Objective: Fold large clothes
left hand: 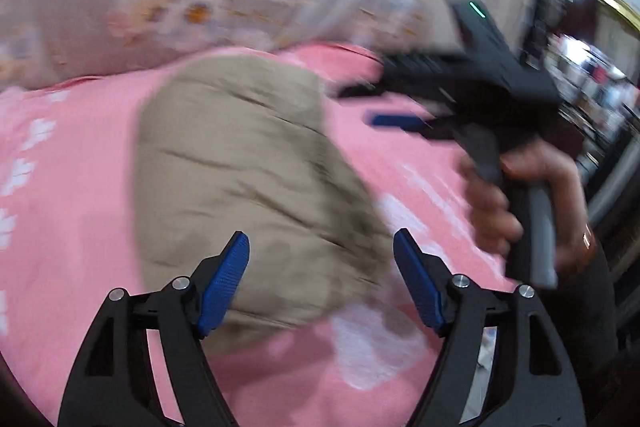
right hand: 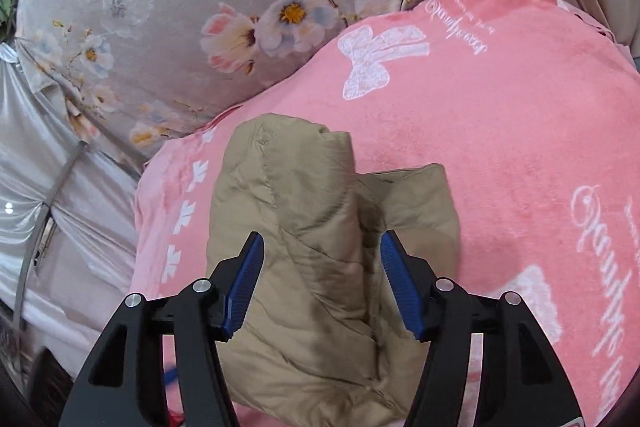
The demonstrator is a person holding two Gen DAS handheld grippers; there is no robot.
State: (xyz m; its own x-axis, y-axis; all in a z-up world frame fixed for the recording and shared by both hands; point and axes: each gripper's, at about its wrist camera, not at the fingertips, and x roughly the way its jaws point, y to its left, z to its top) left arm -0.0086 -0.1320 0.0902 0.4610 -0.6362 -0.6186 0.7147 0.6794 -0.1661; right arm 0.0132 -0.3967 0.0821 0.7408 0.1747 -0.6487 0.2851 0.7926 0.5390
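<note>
The tan quilted padded garment [right hand: 320,247] already lies as a compact, layered bundle on the pink plush blanket with white butterfly print [right hand: 500,131], so the folding looks to be nearly or wholly done; perhaps only a last tidy or squaring of the lower flap at its right side is left.

In the left wrist view, which is blurred, the left gripper [left hand: 322,281] stands wide apart at the lower centre, holding nothing, with the bundle [left hand: 248,187] beyond its tips. At the right of that frame the right gripper [left hand: 380,107] also appears parted and empty. In its own view its blue pads [right hand: 244,287] are spread wide over the bundle; whether they touch it I cannot tell.
</note>
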